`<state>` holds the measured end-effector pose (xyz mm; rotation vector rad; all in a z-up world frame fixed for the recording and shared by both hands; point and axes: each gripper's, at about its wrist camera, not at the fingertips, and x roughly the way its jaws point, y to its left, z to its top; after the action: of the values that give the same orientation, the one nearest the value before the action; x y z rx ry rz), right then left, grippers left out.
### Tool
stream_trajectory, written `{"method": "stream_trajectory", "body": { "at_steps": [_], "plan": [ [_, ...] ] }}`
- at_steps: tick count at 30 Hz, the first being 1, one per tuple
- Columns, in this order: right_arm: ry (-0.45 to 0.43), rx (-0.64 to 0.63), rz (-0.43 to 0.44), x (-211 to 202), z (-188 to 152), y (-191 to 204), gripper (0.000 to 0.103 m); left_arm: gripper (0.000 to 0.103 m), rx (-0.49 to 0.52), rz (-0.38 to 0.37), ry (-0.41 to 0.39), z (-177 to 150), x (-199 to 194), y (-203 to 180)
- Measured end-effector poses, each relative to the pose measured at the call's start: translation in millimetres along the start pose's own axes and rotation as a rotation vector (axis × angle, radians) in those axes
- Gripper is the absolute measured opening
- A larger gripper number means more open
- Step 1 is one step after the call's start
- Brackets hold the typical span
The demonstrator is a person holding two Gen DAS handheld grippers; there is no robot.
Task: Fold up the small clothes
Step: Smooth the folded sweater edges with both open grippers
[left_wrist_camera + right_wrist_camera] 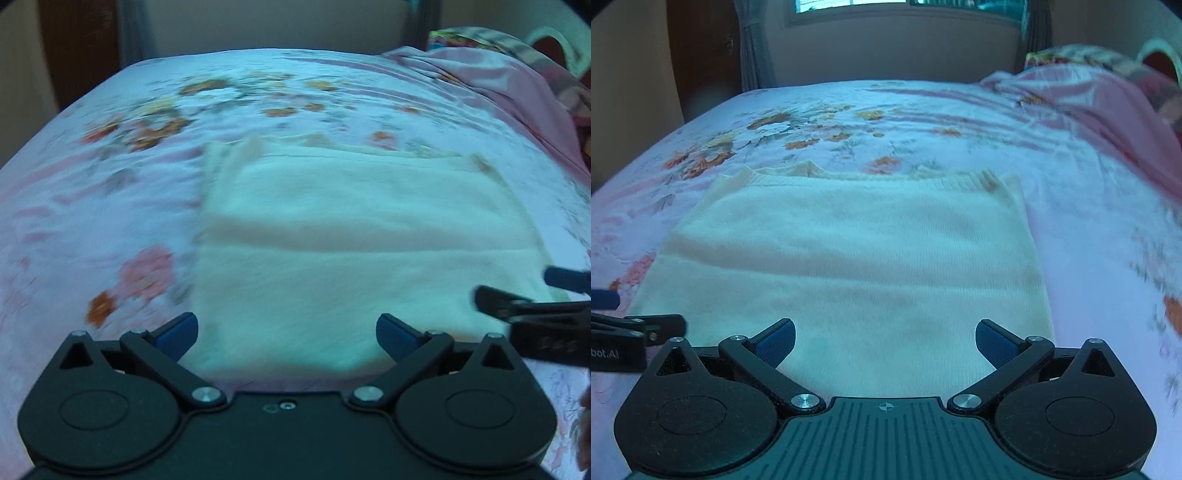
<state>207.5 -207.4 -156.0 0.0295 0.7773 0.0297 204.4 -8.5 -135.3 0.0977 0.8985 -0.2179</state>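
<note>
Left gripper point(287, 334) is at the bottom of the left wrist view. Its blue pads point(176, 332) sit wide apart, w/ nothing between them. Right gripper point(885, 341) is the same at the bottom of the right wrist view: wide apart & holding nothing. Both hang just over the near edge of the white top point(849, 266).

I think the top is soft, light & floppy, like a fuzzy knit. It should bend easy and won't break. It may sag if you lift it by one spot, so pinch it w/ both grippers. Best places look like the 2 near corners, at the lower left & lower right of the cloth. Pinch only the cloth, not the bed sheet point(1108, 229) under it.

The top is creamy white and lies flat in the middle of both views. A soft crease runs across it. Its far edge has a ribbed band point(871, 180). It looks partly folded already, but I can't be sure.

Farther back, the sheet has orange flowers point(775, 122).
</note>
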Motion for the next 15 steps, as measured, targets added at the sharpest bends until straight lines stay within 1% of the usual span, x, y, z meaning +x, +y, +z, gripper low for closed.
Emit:
{"method": "stream_trajectory", "body": {
  "at_steps": [2,3,4,5,6,7,8,10,11,13,14,15],
  "plan": [
    [0.023,-0.008,-0.005,11,0,3,0.103,0.101,0.025,-0.017,-0.004,3,9,-8],
    [0.044,-0.021,-0.025,18,-3,4,0.103,0.101,0.027,-0.010,0.015,1,18,-9],
    [0.093,-0.064,-0.027,29,-9,6,0.103,0.099,0.034,0.003,0.066,-3,28,-9],
    [0.124,-0.098,-0.027,35,-19,6,0.103,0.100,0.048,0.014,0.094,-12,34,-10],
    [0.094,-0.113,-0.019,31,-26,4,0.103,0.101,0.087,0.019,0.052,-22,30,-12],
    [0.086,-0.125,-0.011,27,-31,1,0.103,0.101,0.132,0.026,0.028,-31,25,-15],
    [0.083,-0.126,0.000,25,-33,-2,0.103,0.101,0.150,0.033,0.021,-37,22,-16],
    [0.087,-0.112,0.014,20,-28,-7,0.103,0.100,0.118,0.027,0.029,-34,16,-13],
    [0.065,-0.101,0.008,14,-23,-8,0.103,0.099,0.099,0.026,0.020,-31,11,-11],
    [-0.001,-0.074,0.014,3,-15,-10,0.103,0.101,0.092,0.044,-0.011,-25,7,-10],
    [0.009,-0.065,0.027,5,-14,-12,0.103,0.101,0.090,0.064,-0.005,-26,11,-9],
    [0.064,-0.070,0.026,15,-18,-15,0.103,0.102,0.089,0.078,0.036,-28,20,-7]
  ]
}}
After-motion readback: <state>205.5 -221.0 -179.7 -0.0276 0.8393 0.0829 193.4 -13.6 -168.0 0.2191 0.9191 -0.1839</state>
